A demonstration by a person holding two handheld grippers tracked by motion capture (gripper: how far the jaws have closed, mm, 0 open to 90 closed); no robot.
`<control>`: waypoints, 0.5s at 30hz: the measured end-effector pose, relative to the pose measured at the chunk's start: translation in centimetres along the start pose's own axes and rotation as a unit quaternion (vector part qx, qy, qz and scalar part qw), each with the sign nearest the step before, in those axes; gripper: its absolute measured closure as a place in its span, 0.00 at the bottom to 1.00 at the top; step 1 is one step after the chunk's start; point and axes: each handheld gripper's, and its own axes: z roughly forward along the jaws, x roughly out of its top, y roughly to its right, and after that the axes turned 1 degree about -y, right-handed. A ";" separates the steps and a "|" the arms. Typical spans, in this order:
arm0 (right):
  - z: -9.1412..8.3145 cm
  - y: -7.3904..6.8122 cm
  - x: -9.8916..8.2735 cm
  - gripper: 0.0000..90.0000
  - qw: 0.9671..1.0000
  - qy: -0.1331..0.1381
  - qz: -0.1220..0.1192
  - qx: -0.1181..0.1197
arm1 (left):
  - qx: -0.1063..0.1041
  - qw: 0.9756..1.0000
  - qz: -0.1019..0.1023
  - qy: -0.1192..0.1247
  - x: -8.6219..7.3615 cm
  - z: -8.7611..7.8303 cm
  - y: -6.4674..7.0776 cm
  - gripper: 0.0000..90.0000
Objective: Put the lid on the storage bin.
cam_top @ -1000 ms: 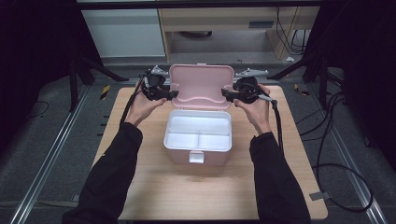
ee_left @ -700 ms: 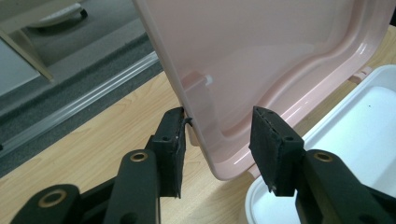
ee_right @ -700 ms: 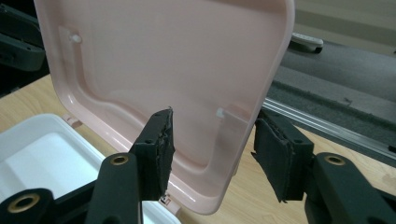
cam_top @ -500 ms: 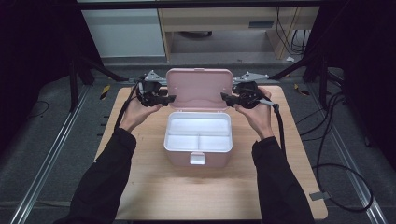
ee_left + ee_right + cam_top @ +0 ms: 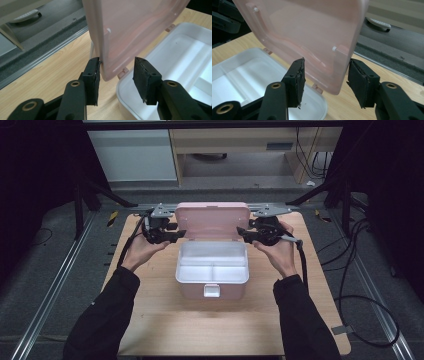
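Observation:
A pink lunch box (image 5: 192,291) sits mid-table with its hinged pink lid (image 5: 212,220) standing up at the far side. Inside lies a white divided tray (image 5: 212,261), bare. My left gripper (image 5: 181,234) straddles the lid's left edge, and in the left gripper view (image 5: 116,68) its left jaw touches the lid's (image 5: 140,30) outer face while the right jaw stands apart over the tray (image 5: 180,55). My right gripper (image 5: 241,231) straddles the lid's right edge; in the right gripper view (image 5: 325,73) both jaws flank the lid (image 5: 307,32) with gaps. Both grippers are open.
The wooden table (image 5: 165,325) has bare room in front of and beside the box. Metal rails (image 5: 60,295) run along both sides, and cables (image 5: 360,305) lie on the floor at the right. A desk and cabinet stand beyond the far edge.
Both grippers have moved toward the person at the lid's side edges. The lid's top edge has tipped a little forward over the box.

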 end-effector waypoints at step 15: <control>-2.1 -1.5 -3.4 0.55 0.999 -0.002 -0.013 0.033 | -0.034 0.999 0.012 0.008 -2.7 -1.9 2.1 0.65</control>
